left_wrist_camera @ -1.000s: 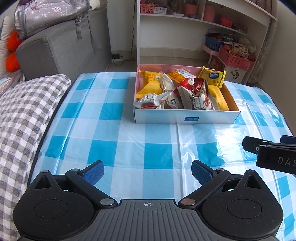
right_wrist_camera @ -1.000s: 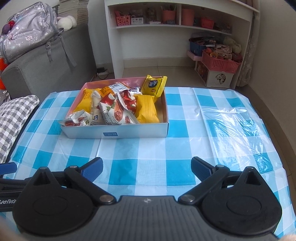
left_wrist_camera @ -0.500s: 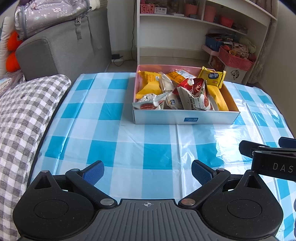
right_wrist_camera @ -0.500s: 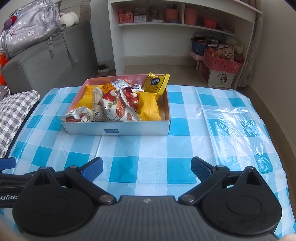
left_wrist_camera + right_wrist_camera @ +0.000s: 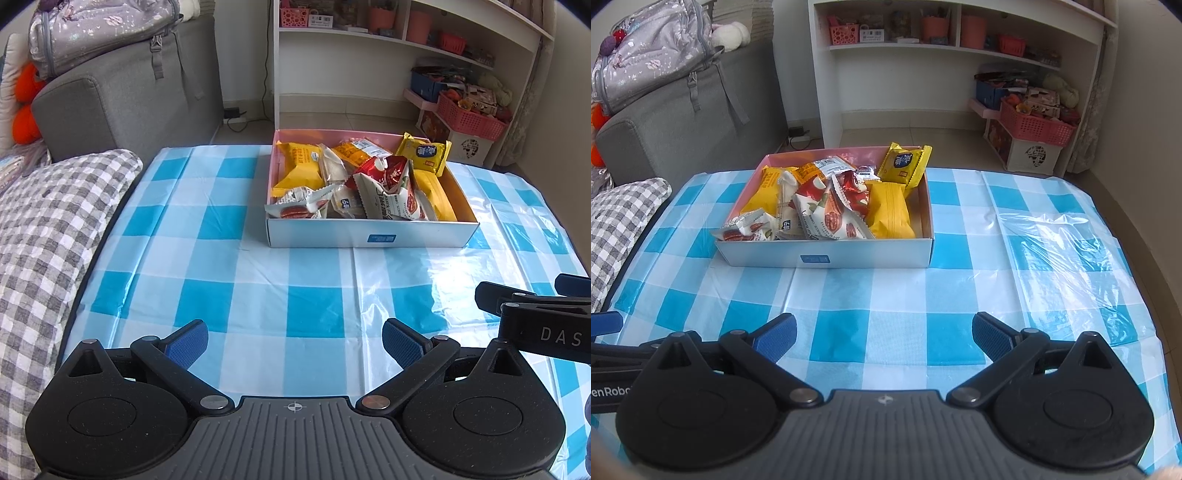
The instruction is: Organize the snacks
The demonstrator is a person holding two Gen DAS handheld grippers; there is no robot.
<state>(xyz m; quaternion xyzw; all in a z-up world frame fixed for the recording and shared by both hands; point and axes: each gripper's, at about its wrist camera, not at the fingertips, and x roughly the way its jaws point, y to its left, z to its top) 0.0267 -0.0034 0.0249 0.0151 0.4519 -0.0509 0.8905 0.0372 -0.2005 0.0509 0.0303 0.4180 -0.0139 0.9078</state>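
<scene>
A shallow white box (image 5: pixel 369 233) (image 5: pixel 827 254) with a pink inside sits on the blue-checked tablecloth (image 5: pixel 229 258) (image 5: pixel 923 258), filled with several snack packets. Among them are yellow packets (image 5: pixel 299 170) (image 5: pixel 890 210), red-and-white nut packets (image 5: pixel 391 192) (image 5: pixel 831 218) and a yellow biscuit pack (image 5: pixel 424 153) (image 5: pixel 905 162) leaning on the far right corner. My left gripper (image 5: pixel 295 343) is open and empty, well short of the box. My right gripper (image 5: pixel 882 336) is open and empty too, and shows at the right edge of the left wrist view.
A grey-checked cushion (image 5: pixel 40 229) lies along the table's left side. Behind it stands a grey sofa (image 5: pixel 122 88) with a bag (image 5: pixel 96 33). A white shelf unit (image 5: pixel 388 55) and red baskets (image 5: pixel 469 118) stand on the floor beyond the table. Clear plastic film (image 5: pixel 1063 254) lies at the right.
Both grippers have drawn back slightly and risen, so the box sits a little farther away. The jaws stay open. Nothing on the table has moved.
</scene>
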